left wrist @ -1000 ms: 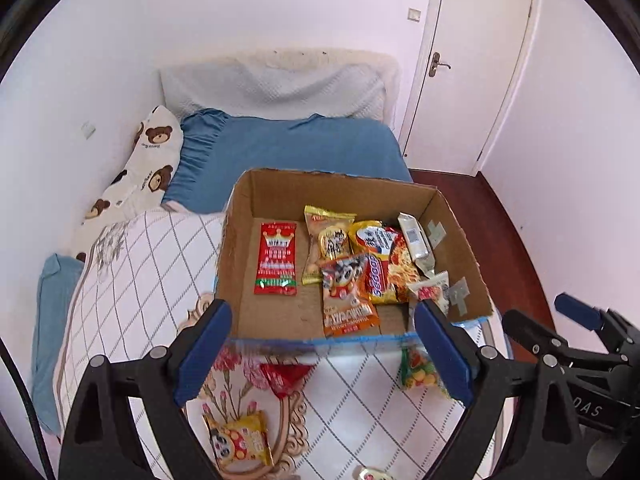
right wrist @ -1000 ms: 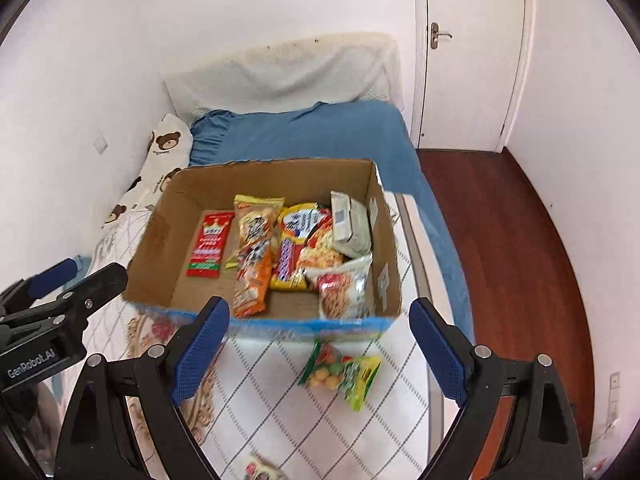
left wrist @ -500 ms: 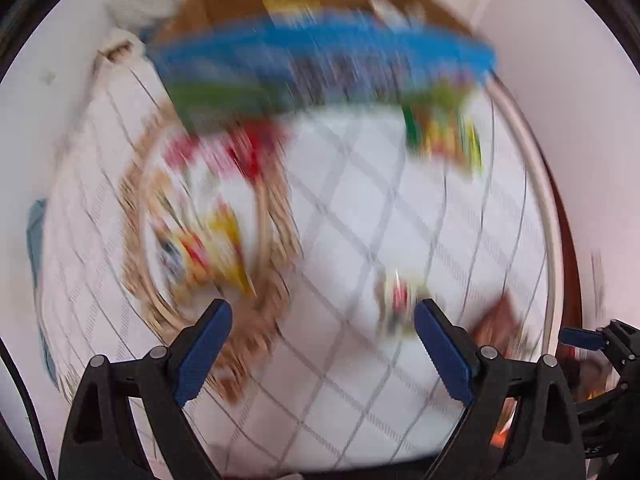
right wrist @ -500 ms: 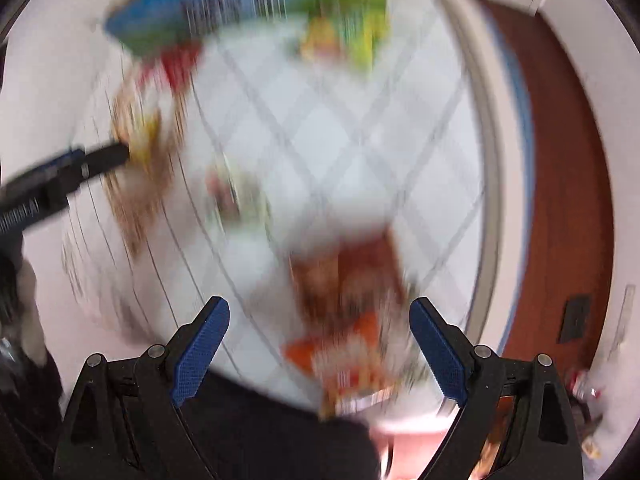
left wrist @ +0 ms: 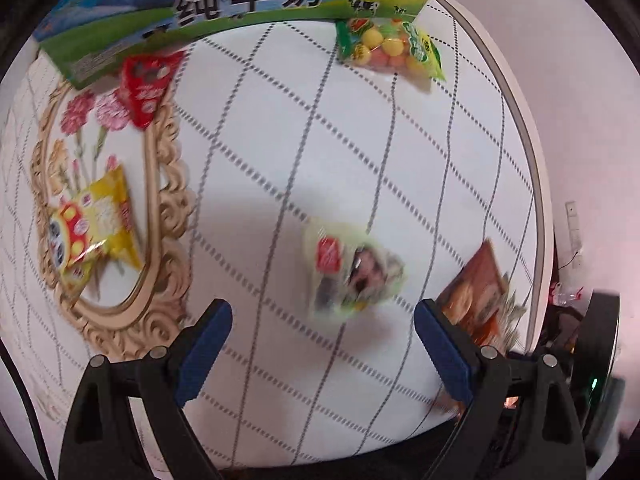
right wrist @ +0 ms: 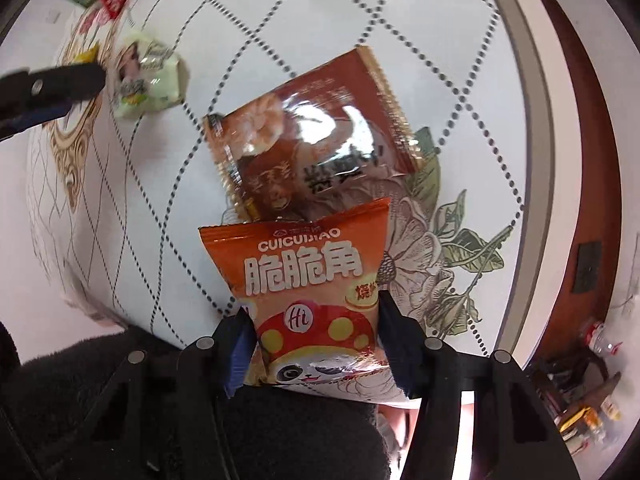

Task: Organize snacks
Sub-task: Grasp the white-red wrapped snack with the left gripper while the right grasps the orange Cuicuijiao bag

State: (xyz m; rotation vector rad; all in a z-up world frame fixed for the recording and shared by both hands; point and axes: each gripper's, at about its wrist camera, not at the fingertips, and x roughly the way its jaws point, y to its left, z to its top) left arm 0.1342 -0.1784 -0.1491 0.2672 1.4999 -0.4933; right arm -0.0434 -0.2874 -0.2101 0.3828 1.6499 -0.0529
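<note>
My right gripper (right wrist: 316, 326) points down at the quilt, and its jaws are closing on an orange snack packet (right wrist: 316, 280) whose lower sides the pads pinch. A brown packet (right wrist: 316, 132) lies just beyond it. My left gripper (left wrist: 324, 332) hangs open over the quilt, with a pale green packet (left wrist: 352, 272) just ahead of its fingertips and nothing between them. The same brown packet (left wrist: 476, 292) lies right of it. The printed side of the cardboard box (left wrist: 240, 0) fills the top edge.
On the white quilt (left wrist: 280, 140) lie a yellow packet (left wrist: 94, 224), a red packet (left wrist: 146, 88) at the box's foot and a green candy bag (left wrist: 390, 46). The bed's edge and wooden floor (right wrist: 568, 120) run along the right. A dark fleece sleeve (right wrist: 120, 400) is below.
Both grippers have tipped down and sunk from facing the open box to looking at the quilt. The right jaws have narrowed onto the orange packet; the left jaws stay wide.
</note>
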